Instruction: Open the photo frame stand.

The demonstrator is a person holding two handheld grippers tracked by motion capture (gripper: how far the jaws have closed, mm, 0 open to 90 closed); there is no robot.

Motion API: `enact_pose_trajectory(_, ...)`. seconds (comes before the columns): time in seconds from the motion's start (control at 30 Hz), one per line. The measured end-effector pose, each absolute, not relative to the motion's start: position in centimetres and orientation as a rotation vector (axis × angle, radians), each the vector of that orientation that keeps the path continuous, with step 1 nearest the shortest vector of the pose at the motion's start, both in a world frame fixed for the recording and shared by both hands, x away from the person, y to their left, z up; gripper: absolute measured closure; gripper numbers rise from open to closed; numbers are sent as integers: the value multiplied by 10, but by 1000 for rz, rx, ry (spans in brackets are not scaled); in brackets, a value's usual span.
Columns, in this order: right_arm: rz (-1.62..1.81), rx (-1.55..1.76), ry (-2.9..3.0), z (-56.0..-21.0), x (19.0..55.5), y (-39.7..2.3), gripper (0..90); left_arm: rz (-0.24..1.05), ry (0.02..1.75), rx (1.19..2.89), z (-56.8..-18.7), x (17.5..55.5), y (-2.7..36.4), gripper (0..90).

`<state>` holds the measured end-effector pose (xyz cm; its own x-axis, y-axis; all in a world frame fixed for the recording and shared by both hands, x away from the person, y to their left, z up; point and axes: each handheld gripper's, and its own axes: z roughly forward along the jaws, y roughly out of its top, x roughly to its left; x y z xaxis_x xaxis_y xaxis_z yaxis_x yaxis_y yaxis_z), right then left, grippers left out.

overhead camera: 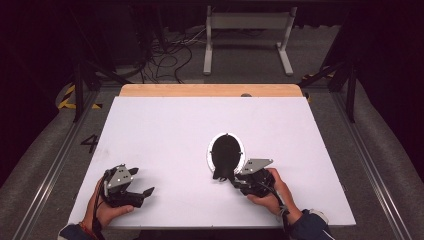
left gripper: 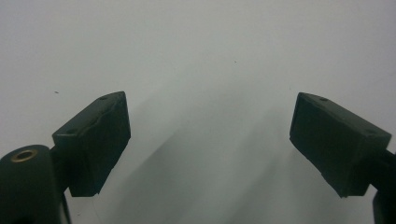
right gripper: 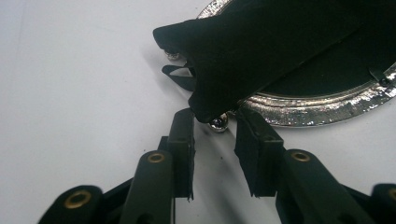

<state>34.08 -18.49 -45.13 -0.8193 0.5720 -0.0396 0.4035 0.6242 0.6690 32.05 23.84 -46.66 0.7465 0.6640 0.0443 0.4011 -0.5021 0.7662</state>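
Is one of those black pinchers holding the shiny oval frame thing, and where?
Nothing is held. The right gripper has the black stand flap of the oval frame at its jaw tips, but the pads aren't pressing it. The left gripper is open over the table.

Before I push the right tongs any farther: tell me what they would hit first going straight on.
Probably the black flap on the back of the oval silver frame; its corner, with a small metal ball, sits just ahead between the right tongs.
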Motion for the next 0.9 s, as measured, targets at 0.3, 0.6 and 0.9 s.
enact_pose_trajectory(0.3,991,791,2588,-452,339,-185,692,421,773,2163,-465,322,232,125)
enact_pose_trajectory(0.6,1022,792,2599,-453,340,-187,736,422,761,2192,-467,322,227,125)
enact_pose_trajectory(0.9,1065,815,2584,-451,338,-190,760,423,763,2196,-468,322,227,120)
